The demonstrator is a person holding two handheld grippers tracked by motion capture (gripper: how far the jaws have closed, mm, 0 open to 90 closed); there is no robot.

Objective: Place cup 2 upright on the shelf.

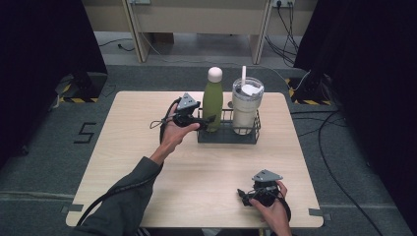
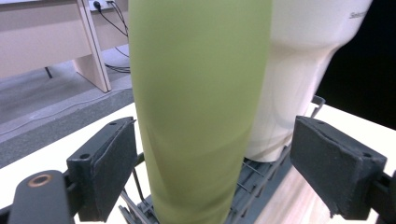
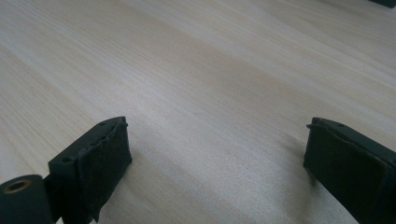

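Wooden table (image 1: 147,147). Black wire rack (image 1: 227,137) at its far middle, holding cream tumbler (image 1: 246,105) and, upright at left end, green bottle (image 1: 212,104). Left gripper (image 1: 209,119) astride bottle, pads apart from it, unclamped. Right gripper (image 1: 239,194) gaping wide over bare wood, empty.

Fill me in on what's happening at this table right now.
A person works with a gripper in each hand. The left gripper is at the green bottle, which stands in a black wire rack beside a cream tumbler with a straw. Its jaws straddle the bottle's body; one pad is at the side, the other stands clear, so no firm grip yet. The right gripper waits open over the bare wooden table, near the front edge.
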